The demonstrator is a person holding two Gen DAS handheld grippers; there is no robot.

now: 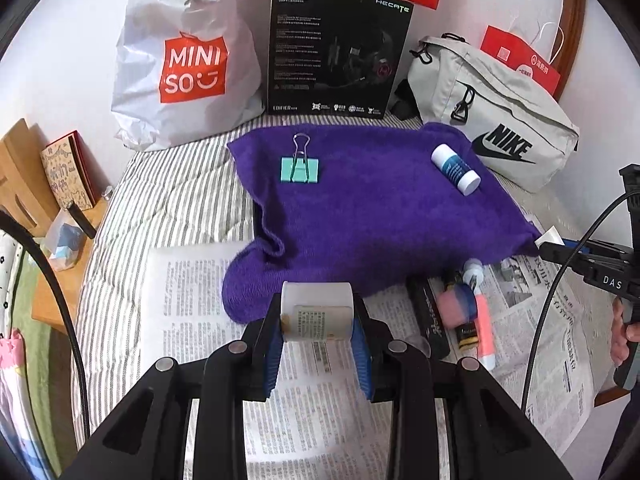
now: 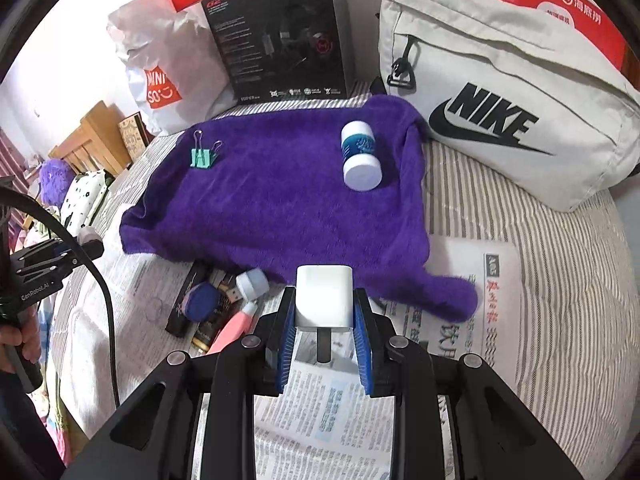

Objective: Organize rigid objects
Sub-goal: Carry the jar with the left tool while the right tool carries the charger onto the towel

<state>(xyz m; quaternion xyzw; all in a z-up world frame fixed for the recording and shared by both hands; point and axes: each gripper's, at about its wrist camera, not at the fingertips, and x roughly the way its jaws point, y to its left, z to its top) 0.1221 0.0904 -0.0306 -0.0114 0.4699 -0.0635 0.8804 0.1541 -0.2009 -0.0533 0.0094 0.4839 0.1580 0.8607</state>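
My left gripper (image 1: pixel 317 316) is shut on a small white bottle (image 1: pixel 317 312) with a printed label, held above the newspaper (image 1: pixel 192 304). My right gripper (image 2: pixel 325 308) is shut on a white plug adapter (image 2: pixel 324 298), its dark prong pointing back at the camera. A purple towel (image 1: pixel 360 200) lies ahead on the striped bed; on it rest a mint binder clip (image 1: pixel 299 166) and a blue-and-white tube (image 1: pixel 455 169). A heap of small items (image 2: pixel 218 304) lies on the newspaper at the towel's near edge. The right gripper (image 1: pixel 549 247) also shows at the left wrist view's right edge.
A white Miniso bag (image 1: pixel 188 64), a black headset box (image 1: pixel 336 48) and a grey Nike bag (image 1: pixel 492 112) line the back. Red paper bags (image 1: pixel 520 60) stand behind them. A wooden bedside table (image 1: pixel 60 248) with a notebook is at the left.
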